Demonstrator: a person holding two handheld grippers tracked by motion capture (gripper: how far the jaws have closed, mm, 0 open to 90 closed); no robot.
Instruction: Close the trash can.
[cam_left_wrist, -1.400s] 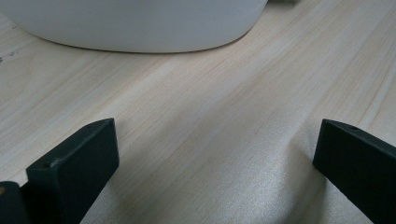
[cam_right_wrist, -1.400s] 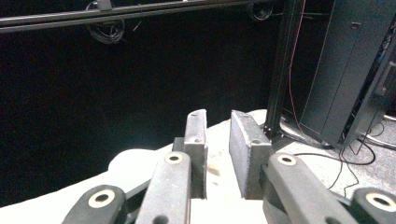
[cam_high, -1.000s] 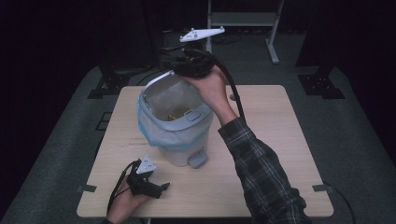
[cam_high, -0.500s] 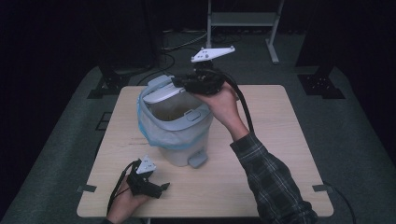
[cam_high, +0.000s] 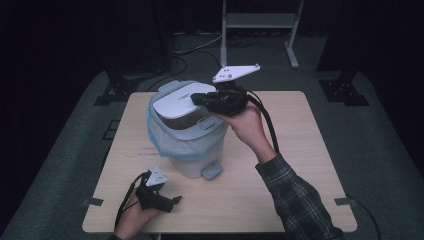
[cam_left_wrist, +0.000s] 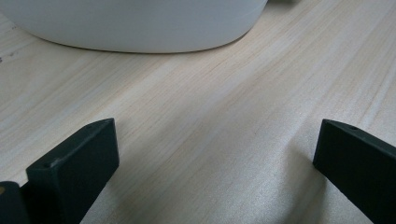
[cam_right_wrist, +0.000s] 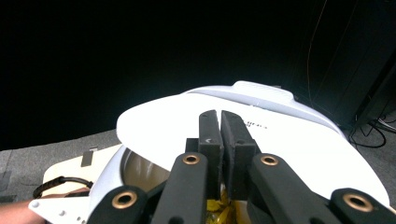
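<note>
Since a second ago you swung the bin lid (cam_high: 181, 101) down with the right gripper (cam_high: 199, 99), jaws pressed together on its near-right edge, while the left gripper (cam_high: 170, 202) rested spread on the desk (cam_high: 300, 160).

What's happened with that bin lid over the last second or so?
The right gripper has swung down from above the bin and pushed its lid from nearly upright to almost flat, not fully shut. Its jaws are pressed together on top of the lid. The left gripper has stayed resting on the table, jaws apart. The bin has not shifted.
</note>
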